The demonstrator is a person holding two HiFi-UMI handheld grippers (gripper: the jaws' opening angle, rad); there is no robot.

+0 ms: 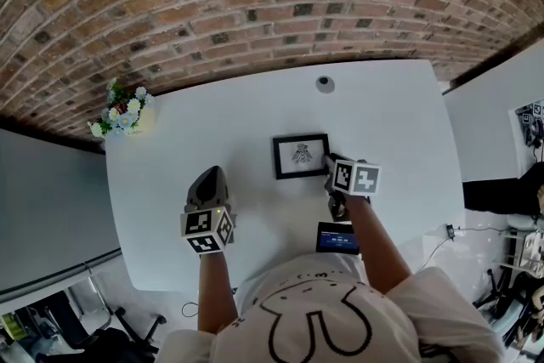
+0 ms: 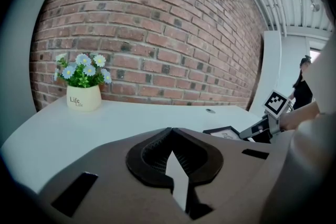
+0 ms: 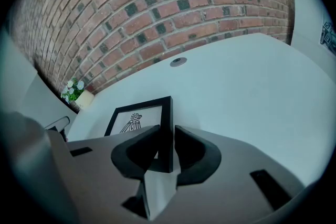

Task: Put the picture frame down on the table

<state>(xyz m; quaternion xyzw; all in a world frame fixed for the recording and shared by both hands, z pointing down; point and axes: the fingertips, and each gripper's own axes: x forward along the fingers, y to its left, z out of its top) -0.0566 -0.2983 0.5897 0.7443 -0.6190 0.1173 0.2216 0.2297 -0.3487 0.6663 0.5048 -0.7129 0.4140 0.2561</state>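
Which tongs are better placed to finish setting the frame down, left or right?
Right. The right tongs clamp the picture frame by its right edge, low over the table. The left tongs are shut on nothing, off to the frame's left.

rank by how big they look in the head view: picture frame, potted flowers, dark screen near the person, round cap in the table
1. picture frame and potted flowers: they look about alike, so no ranking between them
2. dark screen
3. round cap, clearly the smallest
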